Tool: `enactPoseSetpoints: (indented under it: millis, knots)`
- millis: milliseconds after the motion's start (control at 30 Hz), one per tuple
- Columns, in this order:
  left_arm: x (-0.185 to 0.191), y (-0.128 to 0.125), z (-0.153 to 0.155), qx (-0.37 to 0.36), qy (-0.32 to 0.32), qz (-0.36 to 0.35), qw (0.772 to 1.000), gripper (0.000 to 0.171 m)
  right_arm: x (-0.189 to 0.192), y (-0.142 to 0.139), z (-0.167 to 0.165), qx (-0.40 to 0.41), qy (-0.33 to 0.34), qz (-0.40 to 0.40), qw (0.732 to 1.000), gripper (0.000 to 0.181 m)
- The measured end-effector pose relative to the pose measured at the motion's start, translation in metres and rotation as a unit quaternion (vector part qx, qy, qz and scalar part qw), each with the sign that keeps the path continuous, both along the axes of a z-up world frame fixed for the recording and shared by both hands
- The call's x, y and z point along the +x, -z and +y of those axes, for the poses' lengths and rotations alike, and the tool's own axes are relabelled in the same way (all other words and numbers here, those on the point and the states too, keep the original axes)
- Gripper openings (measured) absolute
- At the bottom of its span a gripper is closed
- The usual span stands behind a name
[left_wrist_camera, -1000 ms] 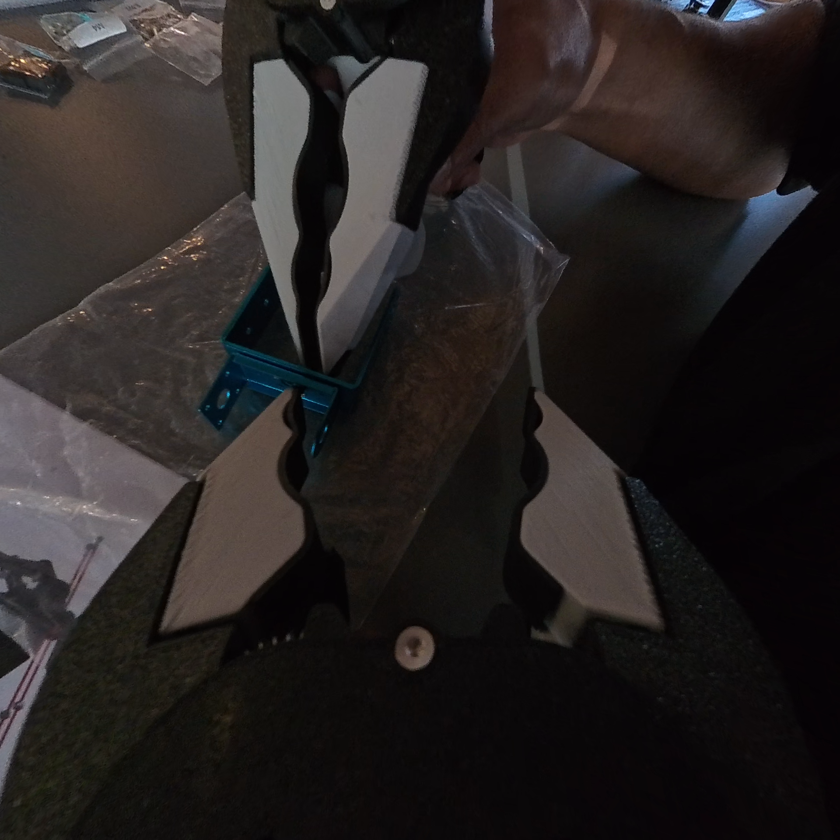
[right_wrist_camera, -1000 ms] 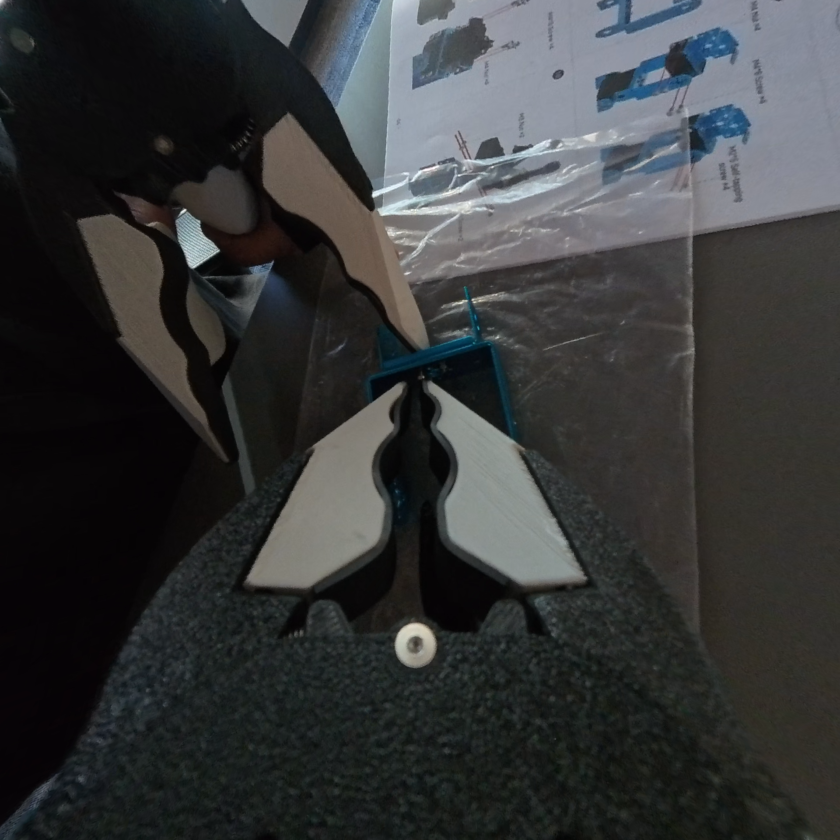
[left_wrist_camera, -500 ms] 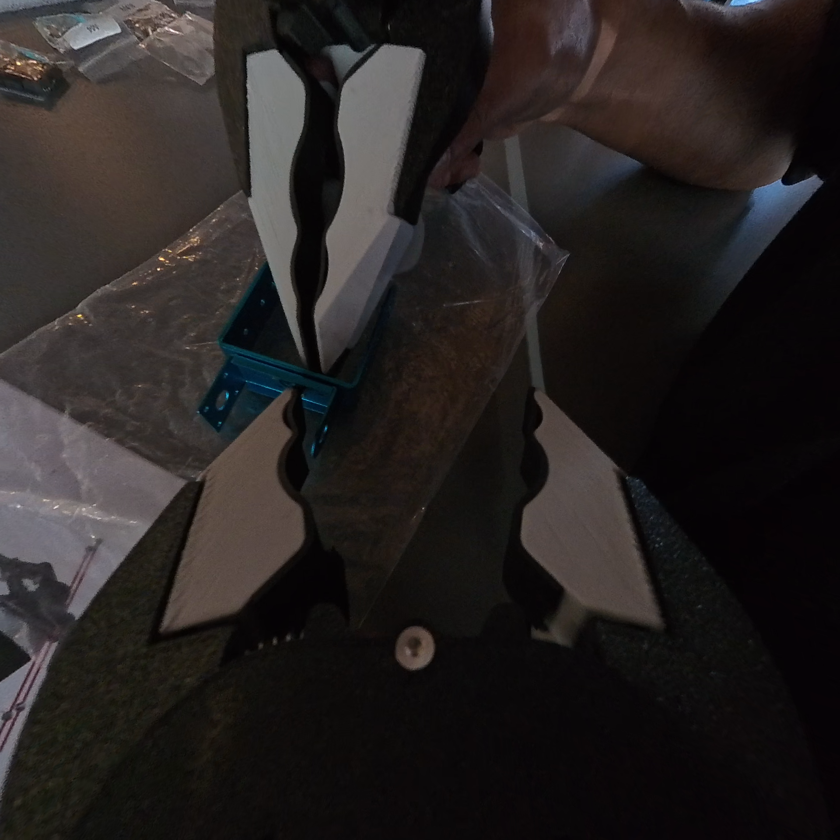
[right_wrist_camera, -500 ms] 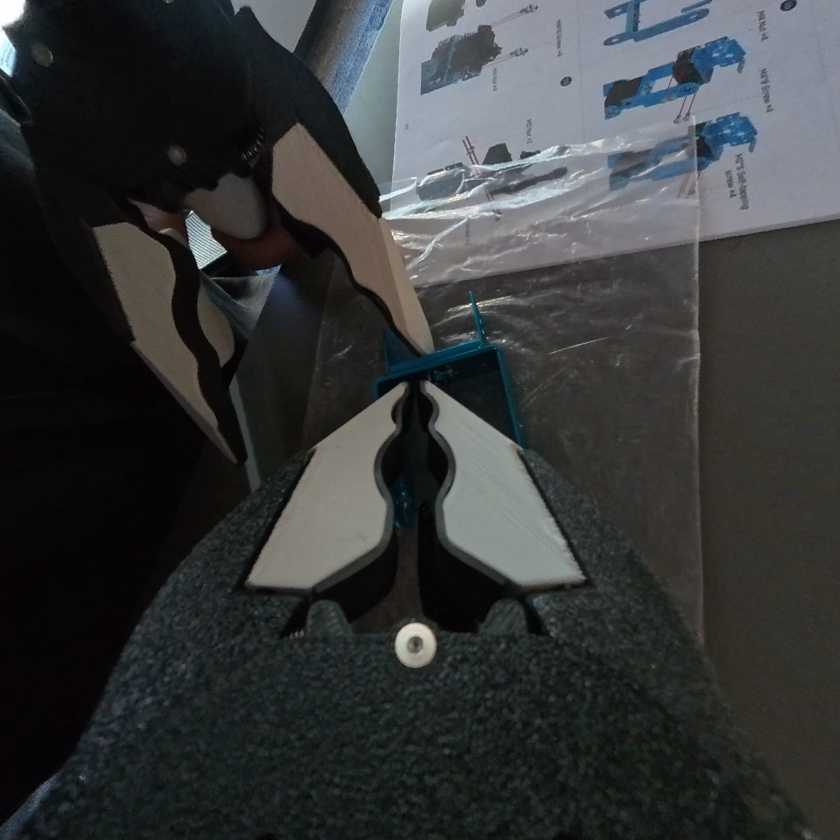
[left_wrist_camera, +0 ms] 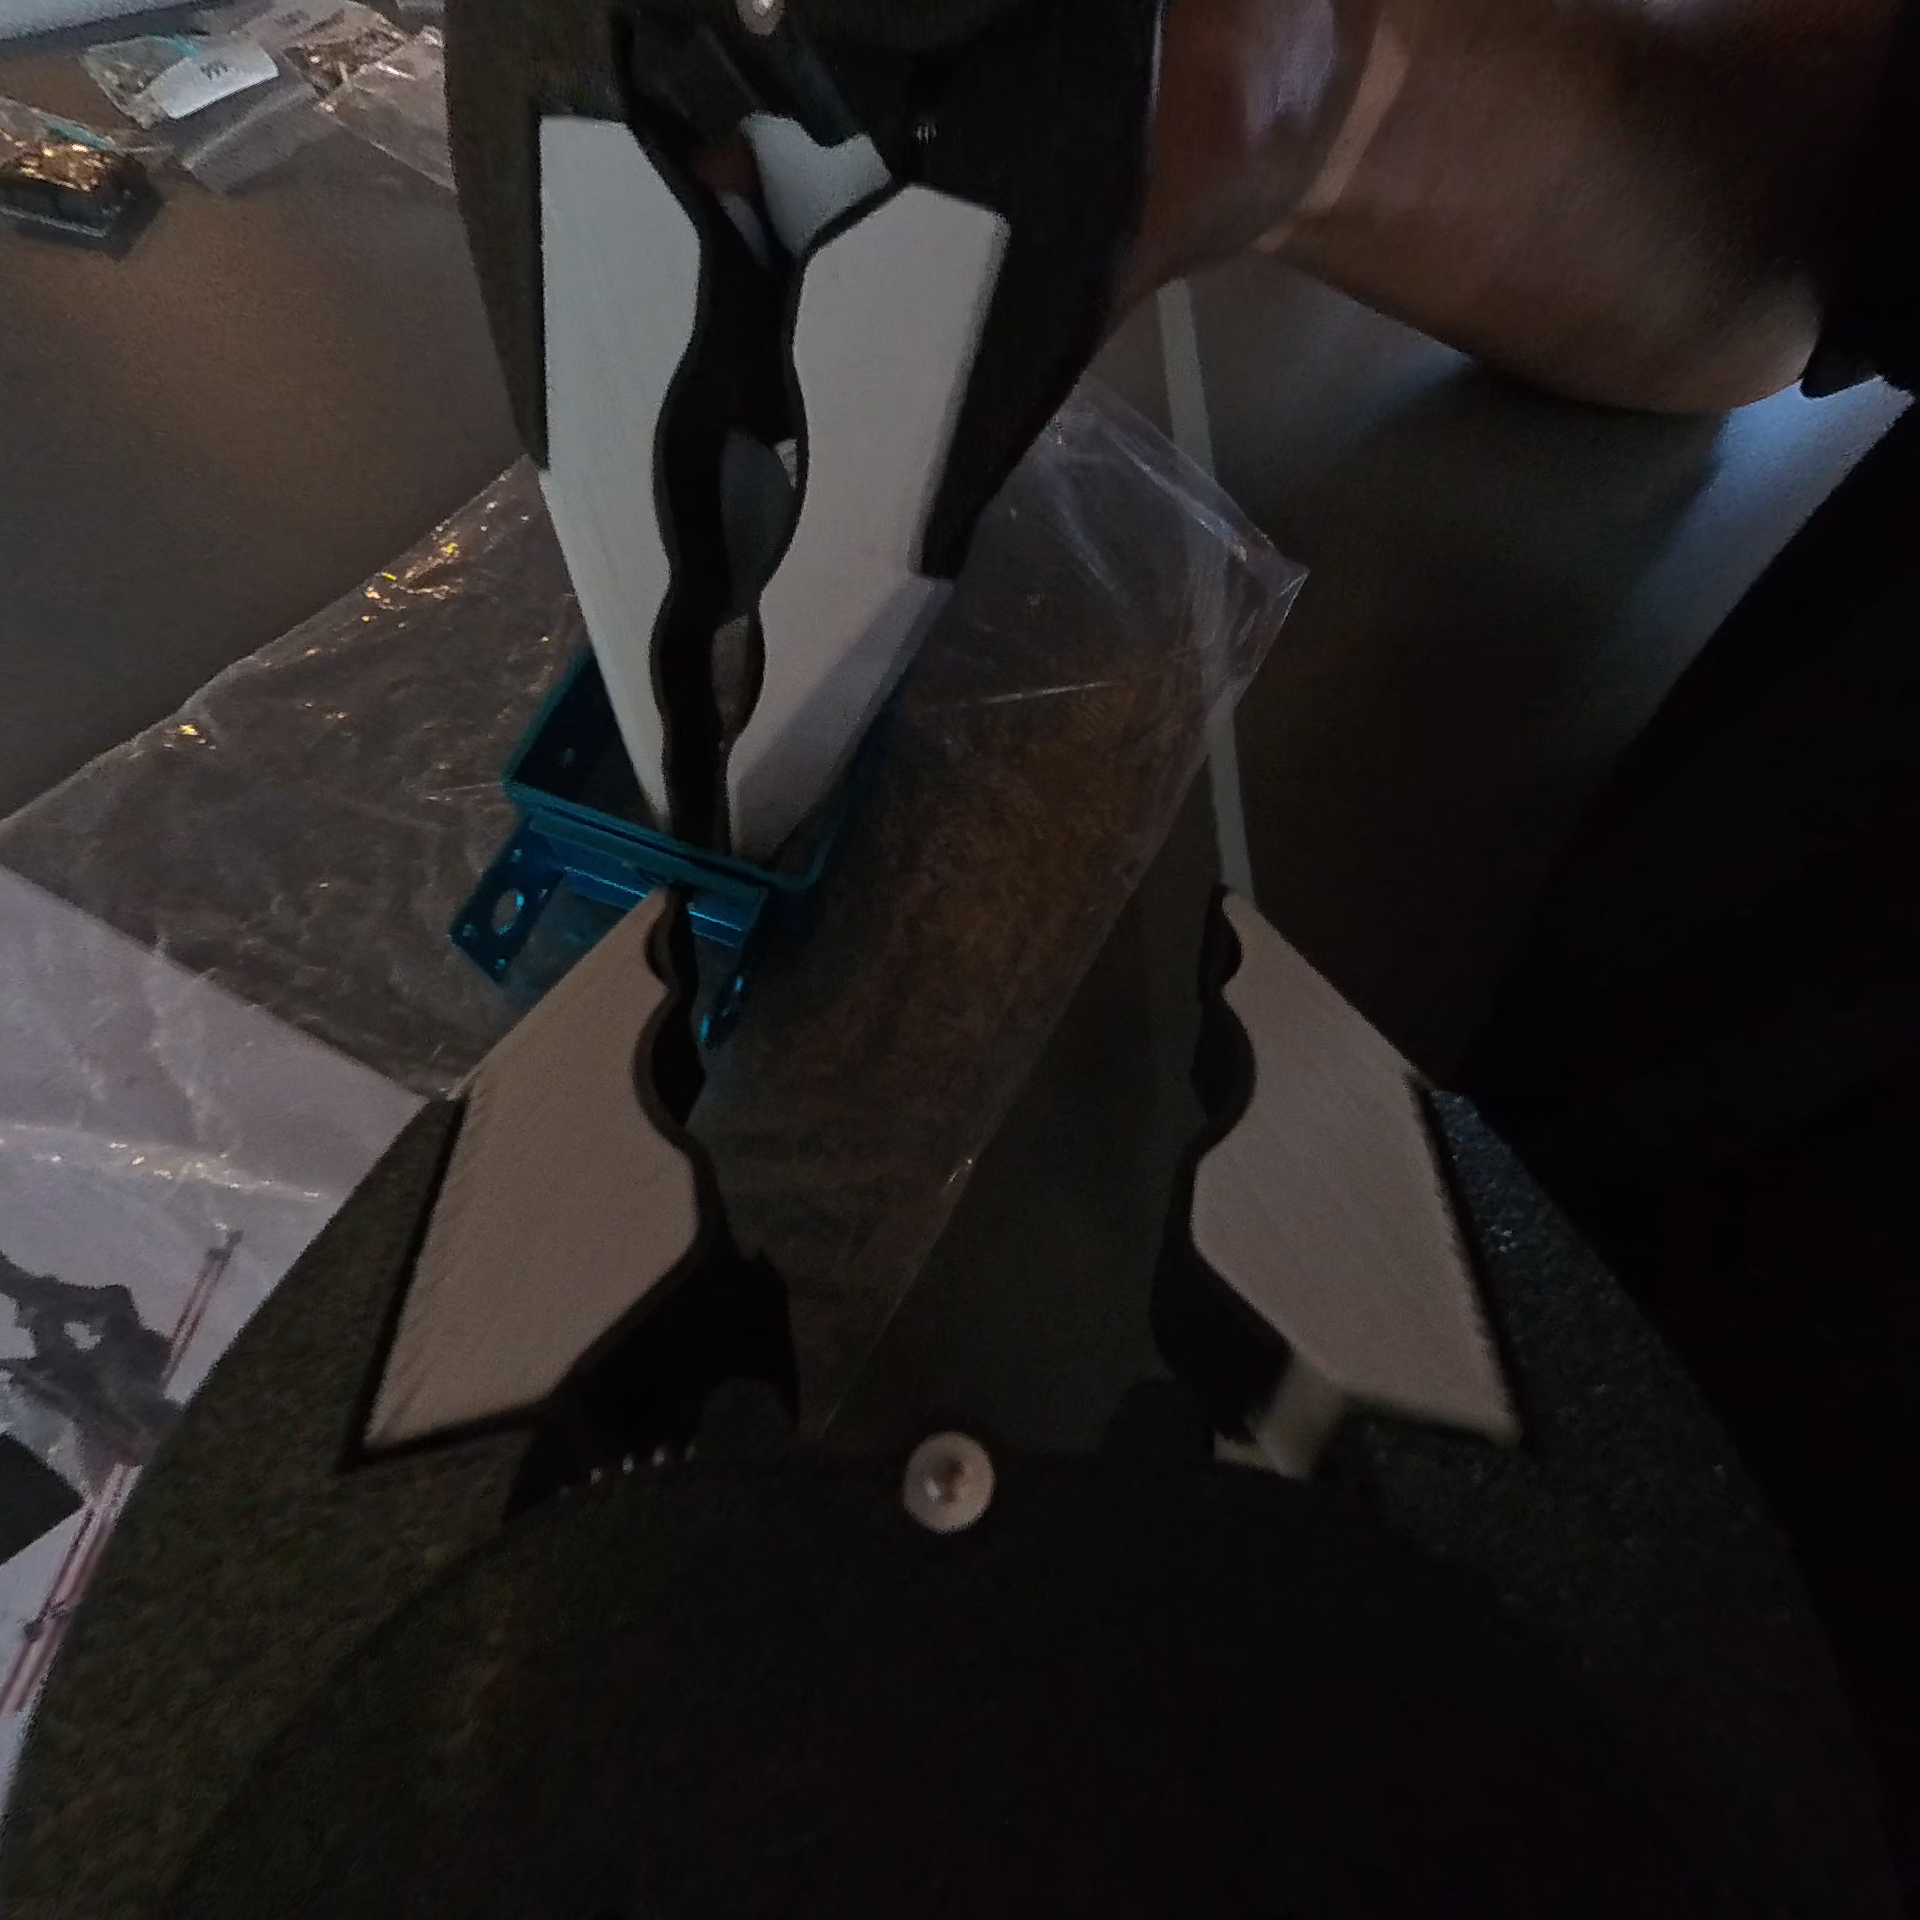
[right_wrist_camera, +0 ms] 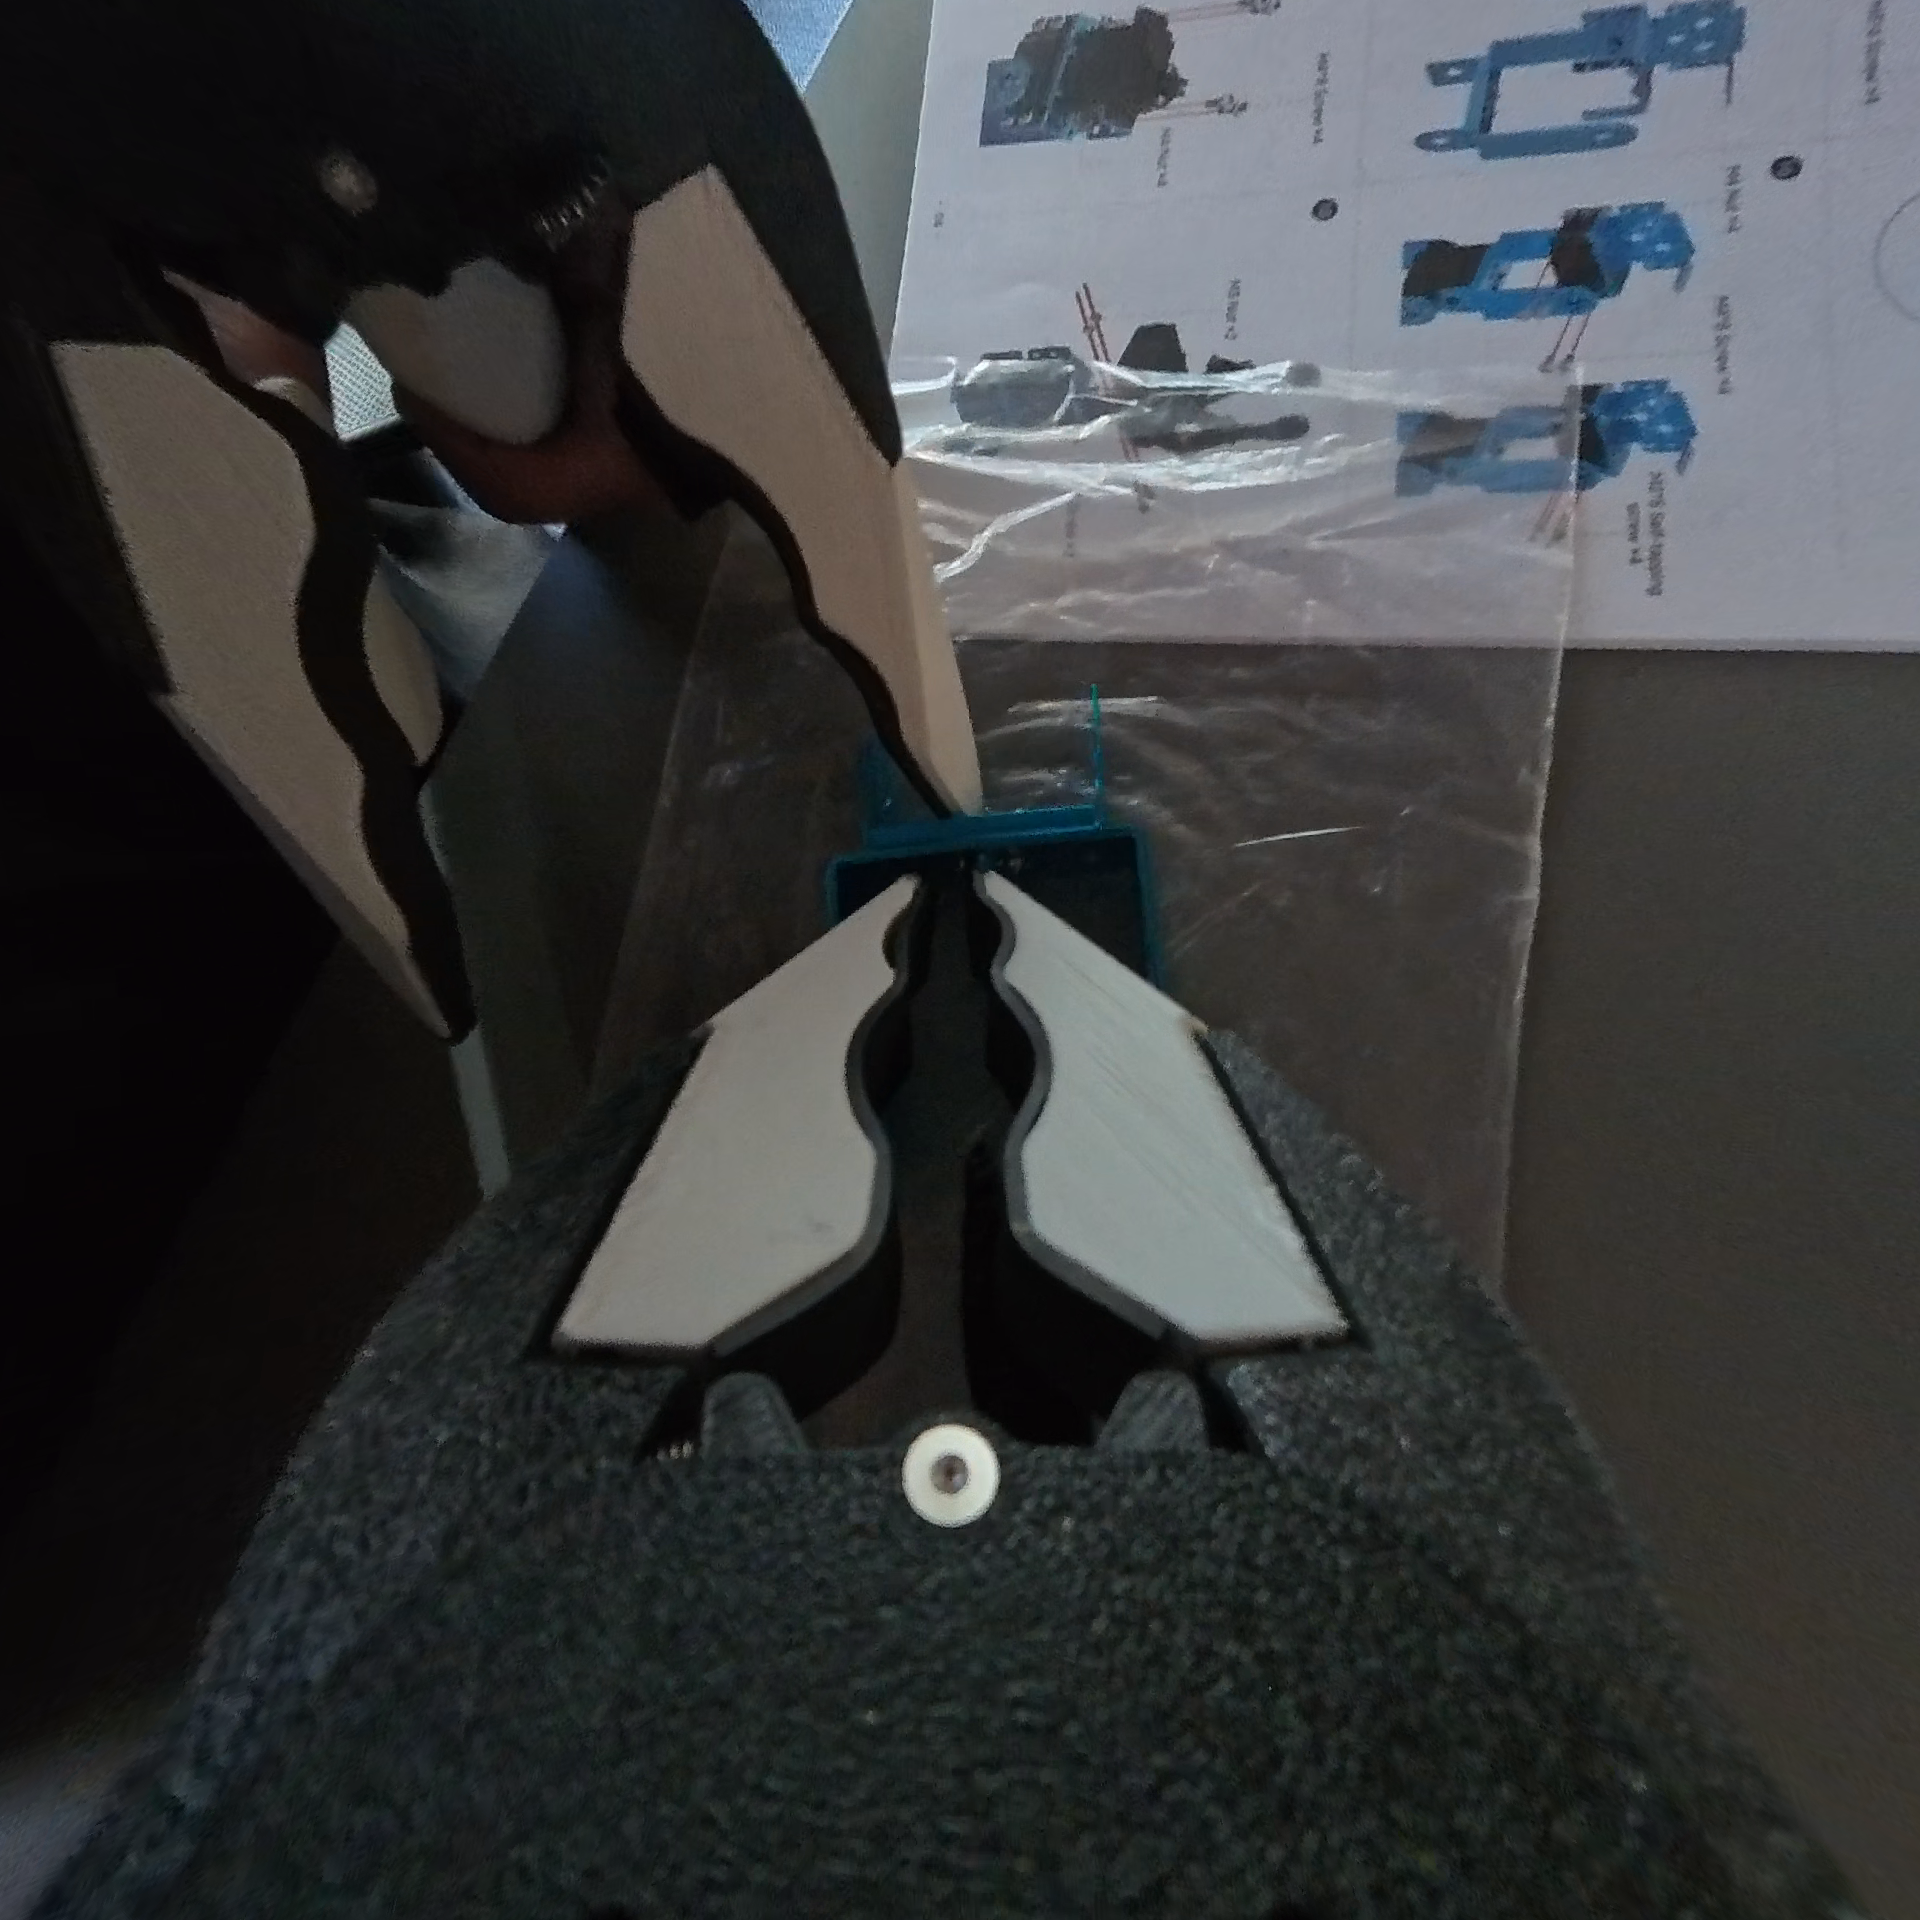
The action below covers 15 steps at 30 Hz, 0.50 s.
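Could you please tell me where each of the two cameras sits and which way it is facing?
Left wrist view: on the left gripper, fingers open, facing the right gripper and a forearm.
Right wrist view: on the right gripper, fingers nearly closed, facing the left gripper and an instruction sheet.
Shared: the blue bracket on clear plastic bag.
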<state>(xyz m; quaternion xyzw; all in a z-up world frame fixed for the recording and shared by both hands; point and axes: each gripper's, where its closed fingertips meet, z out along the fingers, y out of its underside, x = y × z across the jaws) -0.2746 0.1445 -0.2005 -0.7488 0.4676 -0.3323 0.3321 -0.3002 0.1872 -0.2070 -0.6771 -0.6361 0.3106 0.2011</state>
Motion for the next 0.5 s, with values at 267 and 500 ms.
enactPoseSetpoints:
  millis: [267, 500]
  knots:
    - [-0.008, 0.004, -0.002, 0.025, -0.007, 0.026, 0.999, 0.100, -0.010, 0.000, -0.001, 0.021, -0.008, -0.003, 1.000, 0.009]
    - [-0.012, 0.002, -0.005, 0.014, -0.012, 0.011, 1.000, 0.098, -0.001, 0.000, 0.001, 0.025, -0.020, -0.027, 0.999, 0.012]
